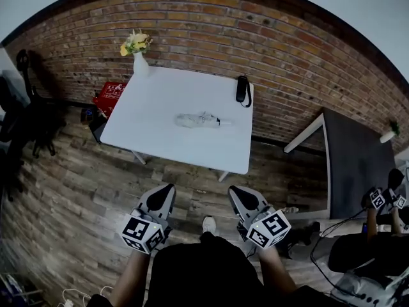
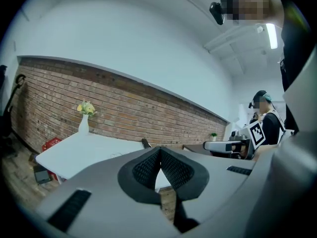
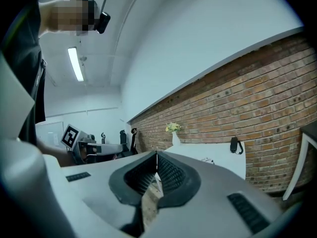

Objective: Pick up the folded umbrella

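The folded umbrella (image 1: 203, 120), pale grey with a dark print, lies flat near the middle of the white table (image 1: 153, 133). It shows small and far off in the right gripper view (image 3: 208, 160). My left gripper (image 1: 167, 188) and right gripper (image 1: 234, 191) hang side by side over the wooden floor, well short of the table's near edge, both pointing toward it. In the left gripper view the left gripper (image 2: 159, 149) has its pads meeting at the tips with nothing between them. The right gripper (image 3: 157, 154) is shut and empty too.
A black object with a strap (image 1: 243, 89) lies at the table's far right edge. A white vase of yellow flowers (image 1: 137, 51) stands at its far left corner. A red crate (image 1: 110, 96) sits on the floor by the brick wall. A dark table (image 1: 354, 165) and another person (image 1: 383, 200) are at the right.
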Available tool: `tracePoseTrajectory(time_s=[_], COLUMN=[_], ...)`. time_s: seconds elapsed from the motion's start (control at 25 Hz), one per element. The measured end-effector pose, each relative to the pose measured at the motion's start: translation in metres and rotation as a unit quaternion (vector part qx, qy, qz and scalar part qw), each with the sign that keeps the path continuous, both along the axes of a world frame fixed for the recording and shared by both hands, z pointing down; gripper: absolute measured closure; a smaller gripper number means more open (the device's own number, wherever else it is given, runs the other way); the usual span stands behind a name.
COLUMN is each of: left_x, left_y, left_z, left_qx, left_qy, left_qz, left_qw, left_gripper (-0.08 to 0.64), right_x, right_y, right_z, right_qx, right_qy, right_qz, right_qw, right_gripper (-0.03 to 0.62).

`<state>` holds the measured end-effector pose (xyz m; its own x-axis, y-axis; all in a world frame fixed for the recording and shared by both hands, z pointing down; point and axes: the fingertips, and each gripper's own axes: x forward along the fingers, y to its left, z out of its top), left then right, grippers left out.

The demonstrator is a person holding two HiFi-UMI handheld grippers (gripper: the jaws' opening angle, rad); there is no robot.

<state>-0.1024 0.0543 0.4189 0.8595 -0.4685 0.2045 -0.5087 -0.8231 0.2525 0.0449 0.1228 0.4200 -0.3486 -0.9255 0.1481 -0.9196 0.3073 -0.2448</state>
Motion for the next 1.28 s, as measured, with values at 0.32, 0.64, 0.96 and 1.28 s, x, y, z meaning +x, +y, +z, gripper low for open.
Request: tracePoseTrajectory(time_s=[0.32, 0.64, 0.96, 1.28], left_x=[0.046, 0.065, 0.078, 0.1], left_y=[-0.019, -0.036, -0.057, -0.097], left_z=[0.0, 0.014, 0.015, 0.025], left_qx=[0.008, 0.004, -0.001, 0.0], left_qy=[-0.005, -0.015, -0.02, -0.028], left_qz=[-0.037, -0.07, -0.07, -0.038], left_qw=[0.9993, 0.9974, 0.9973, 0.9989], left_gripper=[0.546, 0.546, 0.546, 0.546], right_x=[0.043, 0.08, 0.09, 0.102], right_y=[-0.03, -0.046, -0.07, -0.1], right_z=[0.012, 0.028, 0.028, 0.041], right_qx=[-0.006, -0.014, -0.021, -0.036], right_qy=[-0.005, -0.012, -0.012, -0.002], right_qz=[-0.04, -0.05, -0.056, -0.036], right_qw=[0.999, 0.999, 0.998, 0.999], right_gripper=[0.571, 0.571, 0.571, 0.571])
